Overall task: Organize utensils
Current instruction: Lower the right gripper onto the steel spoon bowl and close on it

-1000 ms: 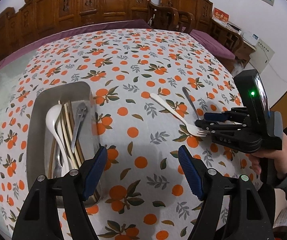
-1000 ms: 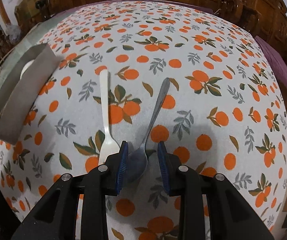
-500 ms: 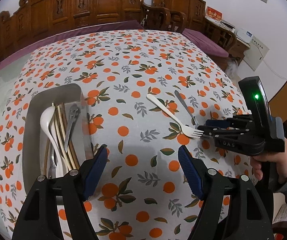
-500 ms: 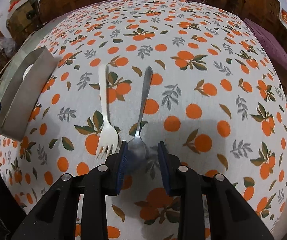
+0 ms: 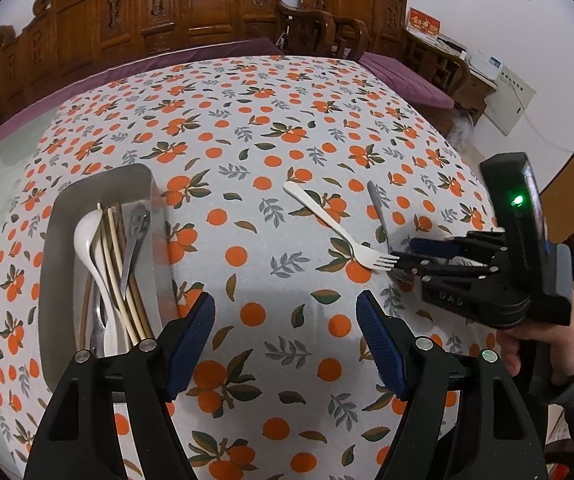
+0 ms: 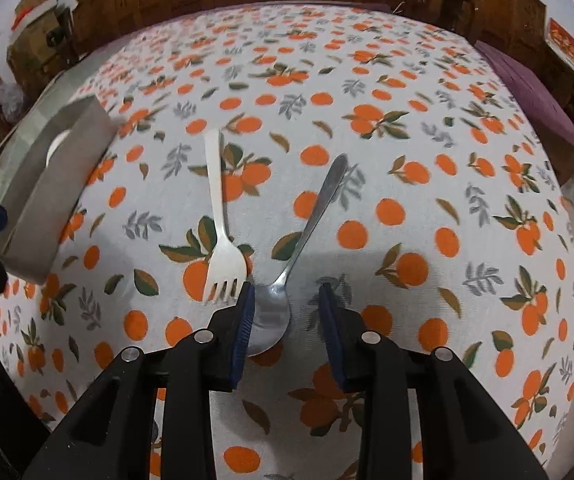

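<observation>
A steel spoon (image 6: 307,236) and a white fork (image 6: 219,224) lie side by side on the orange-print tablecloth; both also show in the left wrist view, spoon (image 5: 379,212) and fork (image 5: 327,224). My right gripper (image 6: 285,312) is open, its fingers on either side of the spoon's bowl, the left pad touching it. The right gripper also shows in the left wrist view (image 5: 407,258). A metal tray (image 5: 57,240) at the left holds a white spoon, chopsticks and metal utensils. My left gripper (image 5: 285,320) is open and empty, next to the tray.
The tray's wall (image 6: 53,184) shows at the left in the right wrist view. Carved wooden chairs (image 5: 191,8) line the far side of the table. The table's right edge (image 5: 475,184) is close to the right gripper.
The spoon's handle has swung to the right while its bowl stays between the right fingers. The left gripper has pulled back a little, so the tray sits farther from it.
</observation>
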{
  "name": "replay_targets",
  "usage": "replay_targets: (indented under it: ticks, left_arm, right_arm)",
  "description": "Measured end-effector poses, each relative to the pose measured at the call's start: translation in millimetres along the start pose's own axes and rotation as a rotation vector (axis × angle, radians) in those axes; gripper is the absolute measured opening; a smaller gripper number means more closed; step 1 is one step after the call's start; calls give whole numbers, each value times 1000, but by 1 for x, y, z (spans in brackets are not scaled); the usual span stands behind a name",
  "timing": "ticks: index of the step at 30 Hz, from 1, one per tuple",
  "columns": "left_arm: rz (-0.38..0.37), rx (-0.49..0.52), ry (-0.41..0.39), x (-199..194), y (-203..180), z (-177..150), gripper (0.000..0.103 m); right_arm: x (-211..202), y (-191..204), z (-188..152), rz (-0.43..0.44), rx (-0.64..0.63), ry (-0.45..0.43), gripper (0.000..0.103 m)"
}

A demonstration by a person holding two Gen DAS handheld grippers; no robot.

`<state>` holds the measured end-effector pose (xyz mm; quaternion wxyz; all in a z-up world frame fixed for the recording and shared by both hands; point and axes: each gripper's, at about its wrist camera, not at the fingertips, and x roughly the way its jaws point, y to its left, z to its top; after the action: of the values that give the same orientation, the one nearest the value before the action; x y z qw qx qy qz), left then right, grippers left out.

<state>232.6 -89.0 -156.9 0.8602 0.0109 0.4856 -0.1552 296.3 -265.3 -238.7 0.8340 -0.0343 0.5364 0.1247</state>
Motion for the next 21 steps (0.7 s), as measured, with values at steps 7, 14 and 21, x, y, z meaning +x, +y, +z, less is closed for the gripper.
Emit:
replay_targets:
  ticks: [7, 14, 21]
  left_arm:
    - [-2, 1, 5, 1, 0, -2, 70]
    - [-2, -2, 5, 1, 0, -3, 70]
    - [-5, -6, 5, 1, 1, -5, 70]
  right_arm:
    - [5, 2, -5, 41, 22, 24, 36]
    - [3, 13, -2, 43, 6, 14, 40]
    - [9, 20, -5, 22, -23, 34, 41]
